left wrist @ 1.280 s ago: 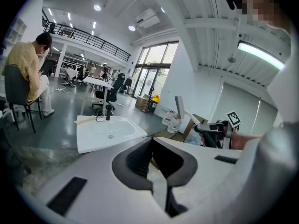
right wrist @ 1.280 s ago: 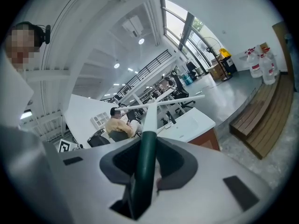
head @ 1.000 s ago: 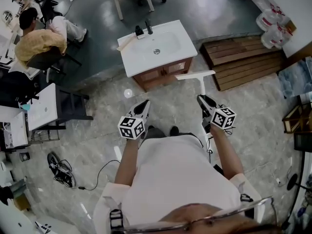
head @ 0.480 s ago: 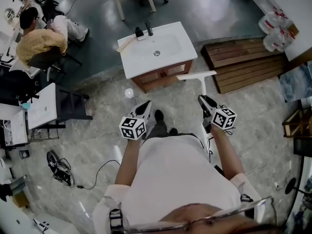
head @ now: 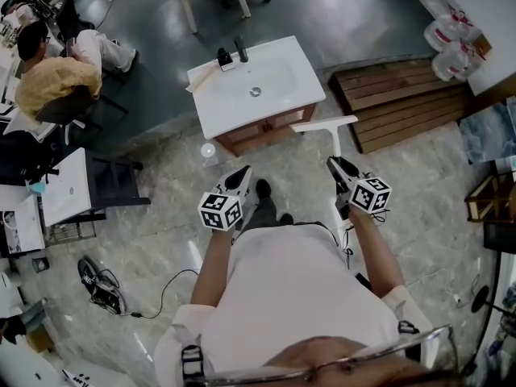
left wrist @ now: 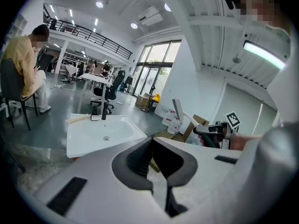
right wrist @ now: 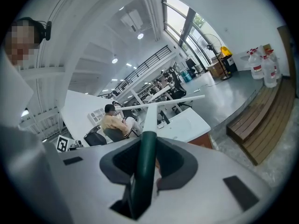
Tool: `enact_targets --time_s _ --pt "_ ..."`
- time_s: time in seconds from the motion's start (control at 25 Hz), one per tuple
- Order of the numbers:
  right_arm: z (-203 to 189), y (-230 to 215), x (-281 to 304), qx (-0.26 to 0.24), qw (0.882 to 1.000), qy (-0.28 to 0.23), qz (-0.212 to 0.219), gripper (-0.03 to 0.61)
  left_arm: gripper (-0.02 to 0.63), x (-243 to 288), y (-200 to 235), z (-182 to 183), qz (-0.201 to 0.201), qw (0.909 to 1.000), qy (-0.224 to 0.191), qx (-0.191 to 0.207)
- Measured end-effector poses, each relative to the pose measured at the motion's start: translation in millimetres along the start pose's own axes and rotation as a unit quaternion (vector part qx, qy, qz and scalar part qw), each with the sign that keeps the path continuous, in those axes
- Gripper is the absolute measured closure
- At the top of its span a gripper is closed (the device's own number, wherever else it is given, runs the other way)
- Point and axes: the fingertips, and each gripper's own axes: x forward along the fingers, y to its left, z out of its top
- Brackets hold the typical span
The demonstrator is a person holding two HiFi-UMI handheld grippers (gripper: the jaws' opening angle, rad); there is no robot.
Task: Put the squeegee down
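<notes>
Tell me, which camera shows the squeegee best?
The head view: it shows the whole squeegee, white blade and shaft, from above, held by the right claw. The right gripper view shows its green handle large but the blade foreshortened. The left gripper view shows the squeegee small, off to the side.

no readable text anywhere
the marker cubes (head: pixel 370 194) showed only black-and-white square patterns; labels on the white jugs (head: pixel 450 43) at the upper right were too small to read.
</notes>
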Motion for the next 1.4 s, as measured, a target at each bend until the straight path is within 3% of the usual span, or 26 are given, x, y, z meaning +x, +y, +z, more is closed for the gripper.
enact_targets --time_s 0.92,1.4 --pt "73.2 -27.5 136.7 -0.022 0.997 0.002 -0.080 0.479 0.609 90.4 147.5 87.3 -0.052 0.9986 0.014 -0.001" --pt "98.0 -54.2 175.4 -0.022 0.997 0.022 -0.074 0.479 0.609 124.6 161.0 104.3 -0.045 0.9986 0.026 -0.011"
